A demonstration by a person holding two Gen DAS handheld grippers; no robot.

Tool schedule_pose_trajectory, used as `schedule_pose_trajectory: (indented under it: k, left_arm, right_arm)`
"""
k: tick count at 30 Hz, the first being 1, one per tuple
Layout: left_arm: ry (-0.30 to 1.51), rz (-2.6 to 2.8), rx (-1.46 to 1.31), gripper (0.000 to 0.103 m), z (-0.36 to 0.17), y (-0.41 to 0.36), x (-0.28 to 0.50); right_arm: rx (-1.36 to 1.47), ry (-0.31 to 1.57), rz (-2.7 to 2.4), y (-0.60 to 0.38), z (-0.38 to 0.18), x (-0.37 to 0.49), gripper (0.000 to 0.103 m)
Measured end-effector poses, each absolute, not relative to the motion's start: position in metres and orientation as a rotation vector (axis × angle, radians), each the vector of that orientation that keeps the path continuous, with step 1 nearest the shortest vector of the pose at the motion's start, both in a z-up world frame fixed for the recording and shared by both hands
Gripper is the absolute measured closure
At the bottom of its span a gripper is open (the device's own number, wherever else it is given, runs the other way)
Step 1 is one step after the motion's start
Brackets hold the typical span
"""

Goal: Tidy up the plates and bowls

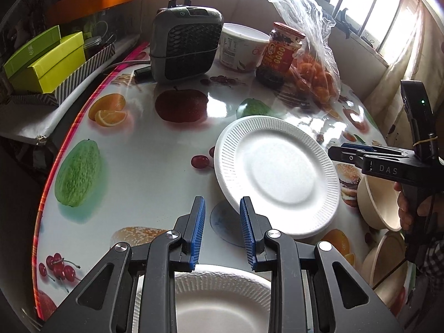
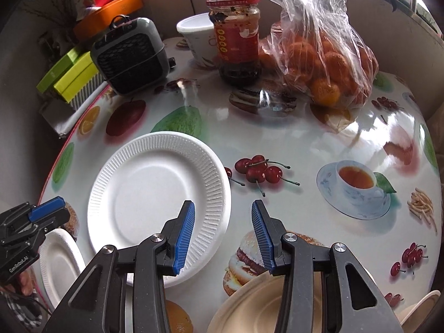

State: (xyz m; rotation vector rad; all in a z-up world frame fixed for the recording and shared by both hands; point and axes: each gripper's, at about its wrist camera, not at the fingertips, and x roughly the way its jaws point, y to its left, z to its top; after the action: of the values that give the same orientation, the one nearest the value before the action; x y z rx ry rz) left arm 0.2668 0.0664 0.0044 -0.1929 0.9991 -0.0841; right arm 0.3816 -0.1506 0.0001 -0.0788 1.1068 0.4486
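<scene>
Two white foam plates lie on the fruit-printed tabletop [image 2: 319, 138]. Going left to right in the right wrist view, the left gripper [image 2: 41, 211] pokes in at the left edge, a hand [image 2: 23, 283] on its handle below; its jaws stand apart with nothing between them. Under it lies the smaller white plate [image 2: 59, 263], at the tabletop's near edge. Just beside that plate sits the larger ribbed white plate [image 2: 158, 191]. The right gripper [image 2: 222, 230] hovers over this plate's right rim, its blue pads spread and empty; the left pad is above the rim, the right pad above a printed burger. Beneath its frame shows a tan bowl [image 2: 258, 305], and a second tan bowl [image 2: 421, 305] peeks in at the lower right corner. Along the back stand a small grey heater [image 2: 130, 58], a white tub [image 2: 198, 41], a red-lidded jar [image 2: 236, 36] and a clear bag of oranges [image 2: 327, 55].
</scene>
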Motion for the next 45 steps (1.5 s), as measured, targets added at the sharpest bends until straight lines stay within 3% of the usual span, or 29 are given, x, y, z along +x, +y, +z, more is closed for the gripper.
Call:
schedule_pose_trajectory:
  k: [16, 23, 28, 35, 45]
  left_arm:
    - [1.046, -0.114, -0.286, 0.076, -0.011, 0.069, 0.283]
    - [1.043, -0.122, -0.280, 0.077, -0.010, 0.066, 0.285]
    - [1.049, -0.130, -0.288, 0.086, -0.011, 0.064, 0.288]
    - [1.054, -0.137, -0.297, 0.091, -0.013, 0.062, 0.290]
    - [1.050, -0.132, -0.329, 0.092, -0.013, 0.065, 0.289]
  right_arm:
    - [-0.057, 1.163, 0.486, -0.145, -0.016, 0.391, 0.063]
    - [-0.046, 1.173, 0.490, -0.144, -0.020, 0.393, 0.077]
    - [-0.047, 1.174, 0.486, -0.144, -0.020, 0.393, 0.083]
    - [-0.043, 1.172, 0.485, -0.145, -0.020, 0.393, 0.084]
    - [-0.039, 1.172, 0.482, -0.144, -0.020, 0.391, 0.084]
